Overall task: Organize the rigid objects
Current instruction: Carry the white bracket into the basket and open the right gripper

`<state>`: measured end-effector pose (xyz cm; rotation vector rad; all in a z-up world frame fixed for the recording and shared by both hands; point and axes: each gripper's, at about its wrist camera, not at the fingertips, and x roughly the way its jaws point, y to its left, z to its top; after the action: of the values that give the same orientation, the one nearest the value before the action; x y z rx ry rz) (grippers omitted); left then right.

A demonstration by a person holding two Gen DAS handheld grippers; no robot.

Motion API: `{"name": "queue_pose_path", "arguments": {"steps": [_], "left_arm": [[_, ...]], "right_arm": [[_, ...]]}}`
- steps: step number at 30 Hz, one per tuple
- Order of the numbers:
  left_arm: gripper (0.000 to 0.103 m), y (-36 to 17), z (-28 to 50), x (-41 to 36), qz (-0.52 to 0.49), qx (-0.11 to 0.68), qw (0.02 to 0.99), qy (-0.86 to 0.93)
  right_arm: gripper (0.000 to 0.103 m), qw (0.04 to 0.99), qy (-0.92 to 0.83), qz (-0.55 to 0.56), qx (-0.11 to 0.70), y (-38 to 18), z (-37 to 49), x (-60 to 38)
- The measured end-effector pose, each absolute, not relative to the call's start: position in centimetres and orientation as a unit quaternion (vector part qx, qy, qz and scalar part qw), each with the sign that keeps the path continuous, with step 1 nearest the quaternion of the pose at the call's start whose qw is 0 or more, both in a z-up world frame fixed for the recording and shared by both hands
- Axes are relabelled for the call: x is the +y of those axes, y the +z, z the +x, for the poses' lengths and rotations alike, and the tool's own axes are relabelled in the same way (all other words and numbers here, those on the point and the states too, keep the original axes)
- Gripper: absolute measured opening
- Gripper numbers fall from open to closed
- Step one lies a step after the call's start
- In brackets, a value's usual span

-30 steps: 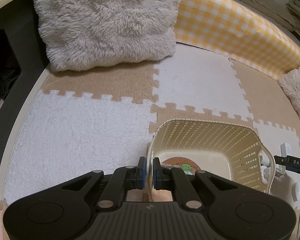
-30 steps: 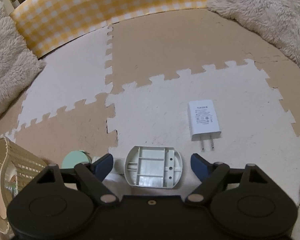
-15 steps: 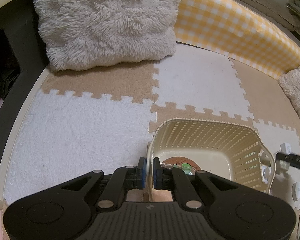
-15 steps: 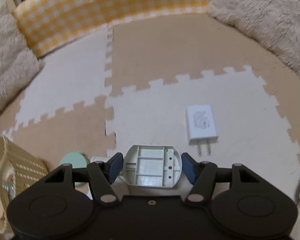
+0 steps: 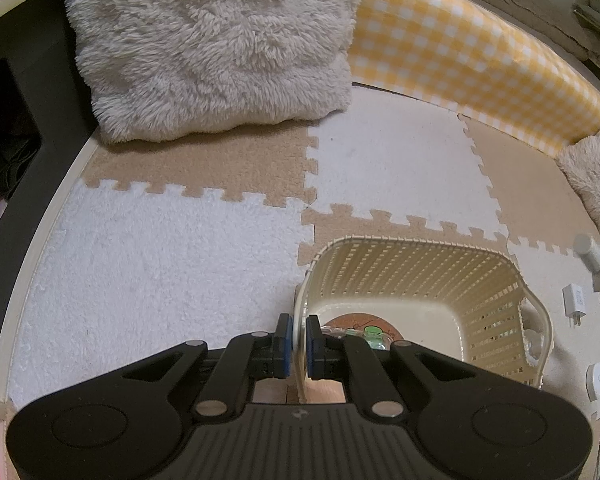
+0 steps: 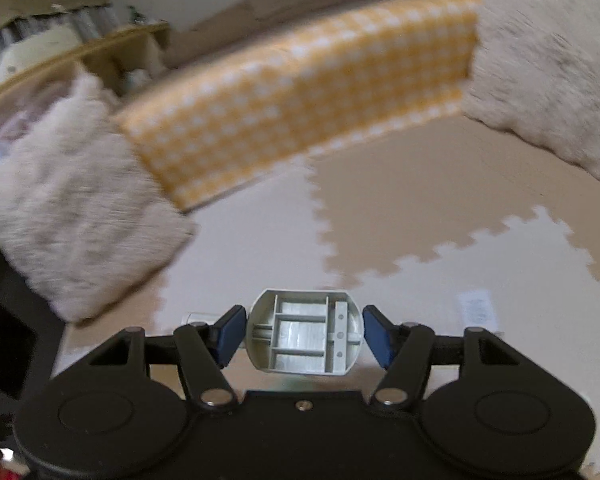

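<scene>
On the left, the left gripper (image 5: 297,338) has its blue pads pinched narrow on the near wall of the cream lattice basket (image 5: 496,276), which sits on the foam puzzle mat (image 5: 160,264) and already holds a round brown-and-green item (image 5: 366,330) on its floor. This reads as a steadying hold, keeping the basket put while things are dropped in. To the right of the basket, a white plug adapter (image 5: 574,302) lies loose on the mat. In the right wrist view, the right gripper (image 6: 304,334) has closed its pads against the two ends of a grey ribbed plastic piece (image 6: 305,330); the tilted, blurred background suggests it is raised off the mat, though contact below cannot be confirmed. The step in hand looks like carrying this piece to the basket. The next move calls for swinging left over the open rim and then widening the fingers, with the adapter apparently left to collect.
</scene>
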<state>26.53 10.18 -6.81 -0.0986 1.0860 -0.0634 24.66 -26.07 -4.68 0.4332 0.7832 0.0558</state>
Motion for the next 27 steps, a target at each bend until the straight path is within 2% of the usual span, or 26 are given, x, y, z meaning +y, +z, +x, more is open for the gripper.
{"name": "queue_pose_path", "arguments": {"steps": [7,16,27], "left_arm": [[0.007,-6.8,26.5,10.2,-0.047,0.517,0.854,-0.030],[0.007,-6.9,26.6,10.2,-0.051,0.517,0.854,-0.031],[0.007,-6.8,26.6,10.2,-0.056,0.517,0.854,-0.033]], "right_arm": [[0.065,0.896,0.090,0.196,0.387,-3.6,24.3,-20.8],[0.065,0.872,0.117,0.185,0.438,-5.9,25.0,-14.8],[0.065,0.873,0.067,0.092,0.474,-8.4,27.3,-10.5]]}}
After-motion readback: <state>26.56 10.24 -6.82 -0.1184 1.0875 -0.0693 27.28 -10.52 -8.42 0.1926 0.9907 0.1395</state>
